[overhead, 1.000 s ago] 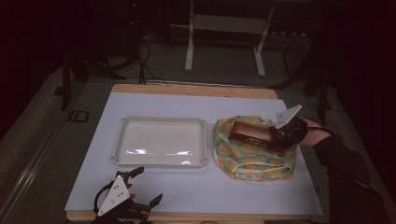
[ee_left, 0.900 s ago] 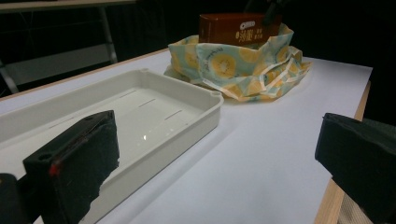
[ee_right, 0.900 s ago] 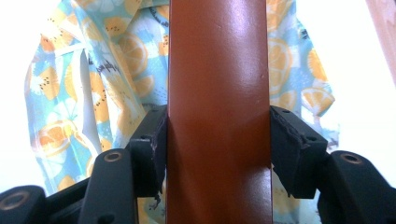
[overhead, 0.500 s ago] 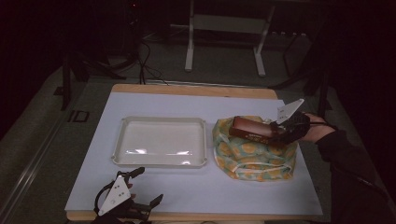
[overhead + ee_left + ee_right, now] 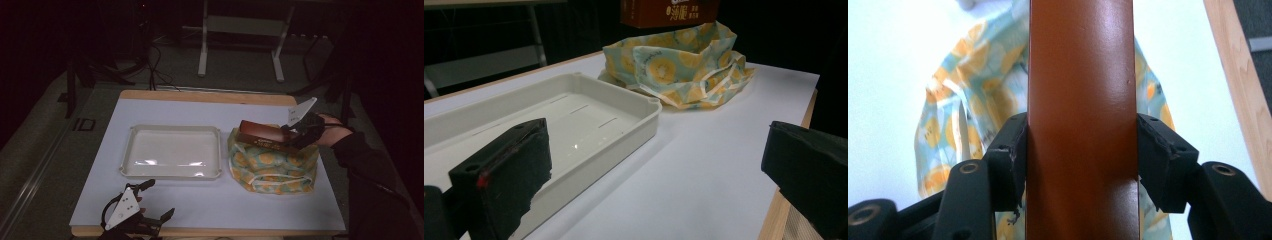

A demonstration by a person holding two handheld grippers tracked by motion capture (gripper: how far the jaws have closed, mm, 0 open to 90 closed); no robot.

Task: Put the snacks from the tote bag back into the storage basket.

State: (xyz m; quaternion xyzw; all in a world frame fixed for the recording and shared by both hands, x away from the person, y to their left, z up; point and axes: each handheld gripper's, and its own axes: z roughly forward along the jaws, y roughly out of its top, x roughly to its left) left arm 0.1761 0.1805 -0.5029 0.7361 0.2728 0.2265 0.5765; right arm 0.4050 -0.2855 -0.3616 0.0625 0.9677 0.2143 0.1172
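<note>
A long brown box (image 5: pixel 262 134) hangs above a yellow-and-teal fabric bag (image 5: pixel 272 162) at the right of the table. My right gripper (image 5: pixel 295 136) is shut on the box's right end; in the right gripper view the box (image 5: pixel 1082 120) runs straight away between the two pads (image 5: pixel 1015 165), with the bag (image 5: pixel 958 120) below it. My left gripper (image 5: pixel 150 202) rests open at the table's front left edge. In the left gripper view its jaws stand wide apart with nothing between them, the bag (image 5: pixel 674 65) and the box (image 5: pixel 669 12) farther off.
A shallow white tray (image 5: pixel 172 150) lies on the white mat at centre left, beside the bag; its near corner (image 5: pixel 644 112) is close to my left gripper. The table's wooden edge (image 5: pixel 1243 75) runs along the right. Dark floor and a stand's legs lie beyond the far edge.
My right gripper has lifted the brown box a little and drawn it toward the right, clear of the bag's opening. The left gripper has not moved.
</note>
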